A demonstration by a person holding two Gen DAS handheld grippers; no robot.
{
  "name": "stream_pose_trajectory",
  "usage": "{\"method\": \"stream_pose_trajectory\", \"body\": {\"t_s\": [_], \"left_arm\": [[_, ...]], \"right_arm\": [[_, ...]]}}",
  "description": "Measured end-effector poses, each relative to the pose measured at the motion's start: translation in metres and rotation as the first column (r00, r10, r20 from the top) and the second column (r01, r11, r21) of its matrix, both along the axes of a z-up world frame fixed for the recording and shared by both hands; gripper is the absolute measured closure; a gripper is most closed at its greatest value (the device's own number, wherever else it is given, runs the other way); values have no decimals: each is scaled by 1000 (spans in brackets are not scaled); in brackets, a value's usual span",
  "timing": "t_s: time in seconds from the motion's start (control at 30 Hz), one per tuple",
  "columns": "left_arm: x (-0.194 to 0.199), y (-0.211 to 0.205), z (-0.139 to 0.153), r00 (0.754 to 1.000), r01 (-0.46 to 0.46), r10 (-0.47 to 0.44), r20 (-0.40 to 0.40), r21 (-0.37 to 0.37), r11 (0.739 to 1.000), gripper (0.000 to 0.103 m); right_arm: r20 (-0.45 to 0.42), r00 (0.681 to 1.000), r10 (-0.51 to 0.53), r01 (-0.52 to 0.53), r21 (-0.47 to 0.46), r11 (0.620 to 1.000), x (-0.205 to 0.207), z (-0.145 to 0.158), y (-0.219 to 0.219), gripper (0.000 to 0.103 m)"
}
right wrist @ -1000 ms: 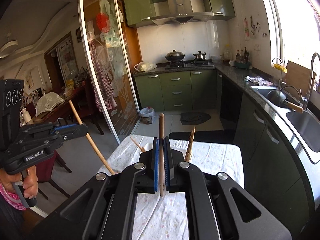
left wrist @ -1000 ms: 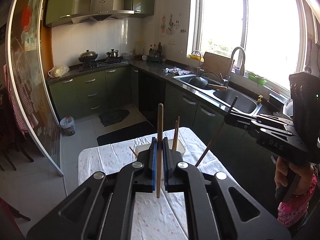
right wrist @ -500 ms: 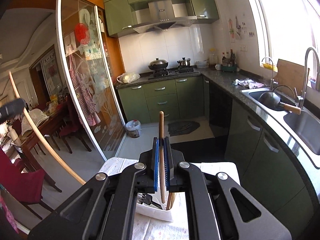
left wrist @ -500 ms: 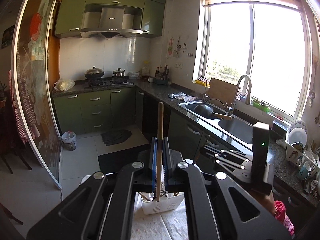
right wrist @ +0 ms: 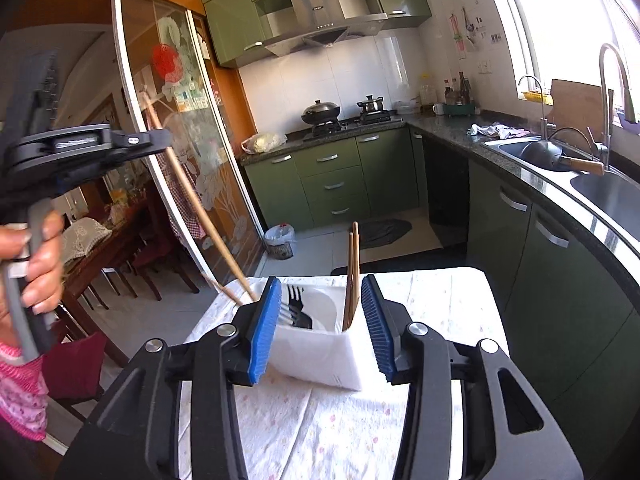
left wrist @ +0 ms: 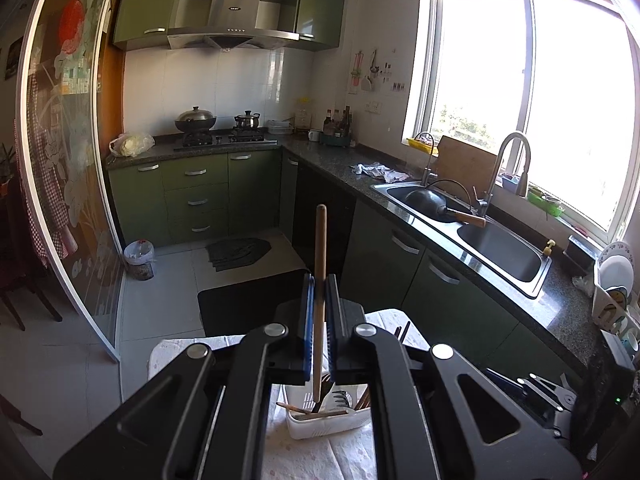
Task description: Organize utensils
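A cloth-covered table (right wrist: 440,292) carries a white utensil basket (right wrist: 320,354) holding a black fork (right wrist: 294,300) and 2 upright chopsticks (right wrist: 352,276). The right gripper (right wrist: 320,328) hovers level at the basket, blue pads spread wide on either side. The left gripper (left wrist: 319,320), raised above the basket, is clamped on a wooden chopstick (left wrist: 319,280) whose tip slants down into it.

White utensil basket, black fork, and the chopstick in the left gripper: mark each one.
white utensil basket (right wrist: 320,364): right wrist view, on its near wall.
black fork (right wrist: 295,300): right wrist view, on the tines.
chopstick (left wrist: 319,280): left wrist view, mid-shaft, above the left gripper (left wrist: 319,320) jaws.
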State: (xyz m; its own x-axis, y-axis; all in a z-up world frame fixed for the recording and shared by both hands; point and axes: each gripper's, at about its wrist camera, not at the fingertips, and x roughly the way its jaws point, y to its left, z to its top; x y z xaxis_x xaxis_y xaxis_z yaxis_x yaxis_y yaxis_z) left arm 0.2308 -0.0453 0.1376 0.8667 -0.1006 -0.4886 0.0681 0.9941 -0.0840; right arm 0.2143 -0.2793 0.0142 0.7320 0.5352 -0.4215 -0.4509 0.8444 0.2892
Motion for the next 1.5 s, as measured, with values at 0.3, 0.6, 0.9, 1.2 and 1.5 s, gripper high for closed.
{"method": "stream_pose_trajectory", "body": {"t_s": [0.3,0.6,0.9,1.2,1.5], "left_arm": [[21,-3,-55,995,2,0,-99,20,1000,98],[31,-7,-113,983,4,4,-184,44,999,98],[17,-12,-133,982,47,-33,-185,71,996,34],[-44,0,-88,1000,-29,29,5,50,998,15],[-168,5,-67,976,-118,94,196,116,986,7]], "right_arm": [[4,995,-96,95,118,988,-105,-38,-68,48],[-37,989,-141,146,205,968,-147,-59,-100,46],[-70,988,-136,147,201,969,-151,-64,-93,44],[-28,988,-151,154,154,976,-155,-53,-78,39],[50,983,-179,175,69,982,-172,-45,-65,24]]}}
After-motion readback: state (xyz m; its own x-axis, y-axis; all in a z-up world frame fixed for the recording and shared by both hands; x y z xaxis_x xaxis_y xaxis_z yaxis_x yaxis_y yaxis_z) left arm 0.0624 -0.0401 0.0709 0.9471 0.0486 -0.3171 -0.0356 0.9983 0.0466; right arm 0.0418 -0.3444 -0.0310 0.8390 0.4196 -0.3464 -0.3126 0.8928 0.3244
